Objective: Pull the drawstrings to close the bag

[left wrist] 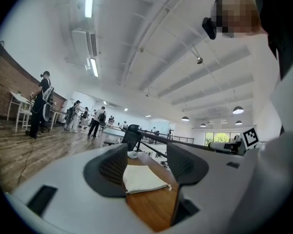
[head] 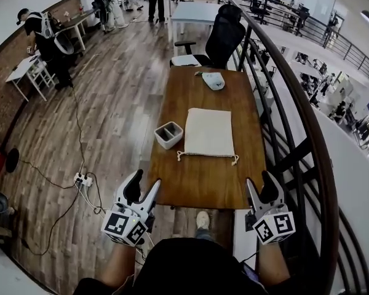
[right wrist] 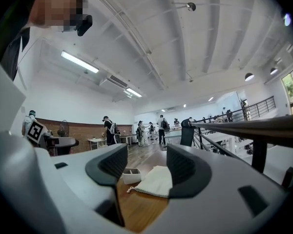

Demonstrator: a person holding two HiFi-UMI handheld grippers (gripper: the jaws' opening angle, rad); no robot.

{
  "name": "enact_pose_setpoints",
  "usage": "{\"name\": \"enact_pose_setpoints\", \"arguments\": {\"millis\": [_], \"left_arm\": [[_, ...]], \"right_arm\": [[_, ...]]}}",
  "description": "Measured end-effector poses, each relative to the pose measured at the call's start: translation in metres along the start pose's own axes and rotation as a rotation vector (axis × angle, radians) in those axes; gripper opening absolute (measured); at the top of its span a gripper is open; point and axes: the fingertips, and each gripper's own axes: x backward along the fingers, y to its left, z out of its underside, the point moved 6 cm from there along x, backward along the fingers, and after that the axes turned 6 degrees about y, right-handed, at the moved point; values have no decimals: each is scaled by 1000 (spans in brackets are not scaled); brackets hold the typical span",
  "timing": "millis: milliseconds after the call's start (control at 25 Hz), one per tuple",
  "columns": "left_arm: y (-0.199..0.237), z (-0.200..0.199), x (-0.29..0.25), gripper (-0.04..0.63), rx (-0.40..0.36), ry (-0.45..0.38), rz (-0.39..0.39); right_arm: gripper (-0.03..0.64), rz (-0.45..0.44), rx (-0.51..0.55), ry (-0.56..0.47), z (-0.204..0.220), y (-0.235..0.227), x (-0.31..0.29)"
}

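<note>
A cream cloth drawstring bag (head: 209,132) lies flat in the middle of the wooden table (head: 197,186), its mouth toward me. The cord runs along the near hem and ends in knots at the left (head: 180,156) and right (head: 235,161). My left gripper (head: 146,181) hovers at the table's near left corner, open and empty. Off the near right corner my right gripper (head: 259,180) also stands open with nothing in it. In the left gripper view the bag (left wrist: 142,178) shows between the jaws, well ahead. The right gripper view shows the bag (right wrist: 156,181) ahead too.
A small grey bin (head: 168,134) sits just left of the bag, also visible as the bin (right wrist: 131,175). A pale object (head: 213,80) lies at the table's far end before a black office chair (head: 224,32). A black railing (head: 307,146) runs along the right. Cables and a power strip (head: 82,179) lie on the floor at left.
</note>
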Motion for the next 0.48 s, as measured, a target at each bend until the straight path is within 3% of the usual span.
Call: {"name": "enact_pose_setpoints", "arguments": {"millis": [200,320,480], "left_arm": [[3,-7,-41,255,-22,-1,-14],[5,-7,-57,192,-54,-13,-36],[10,2,-80,192,-65,20,-42]], "right_arm": [[242,-13,-19,17,-2,-34,-36],[239,-9,-27,22,3,-50,-49],[222,-12,-24,33,13,-70,-62]]}}
